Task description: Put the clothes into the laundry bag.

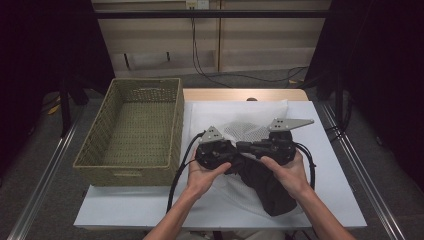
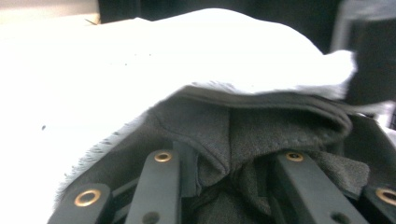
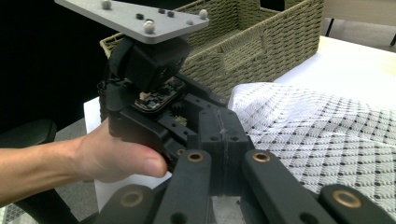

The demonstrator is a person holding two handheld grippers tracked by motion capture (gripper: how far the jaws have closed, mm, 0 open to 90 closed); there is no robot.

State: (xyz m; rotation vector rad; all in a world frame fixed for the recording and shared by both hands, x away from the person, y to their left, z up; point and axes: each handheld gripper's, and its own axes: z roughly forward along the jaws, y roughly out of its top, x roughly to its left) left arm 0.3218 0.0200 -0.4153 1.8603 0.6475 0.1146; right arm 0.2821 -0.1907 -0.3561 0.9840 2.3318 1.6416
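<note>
- Left gripper: held in the left hand near the middle of the table. In the left gripper view its 2 black jaws stand apart, with folds of a dark cloth bunched between them; whether they press on the cloth cannot be told.
- Right gripper: held in the right hand, pointing left at the left gripper, nearly touching it. In the right gripper view its jaws lie close together, the left gripper's body just beyond their tips; no grasp can be confirmed.
- Dark cloth: soft, matte, felt-like fabric with a stitched hem. It hangs crumpled below both grippers, its long axis running from the grippers towards the near-right edge of the table.
- White mesh fabric: open diamond weave with dark dots, lying flat just behind the grippers.
- White sheet: smooth, covers the table; bare room remains to the right and along the near edge.
- Wicker basket: rectangular, woven, olive-coloured, on the table's left side, its right wall close to the left gripper. The cable trails between them.
- Wooden table edge: shows at the far side.
</note>
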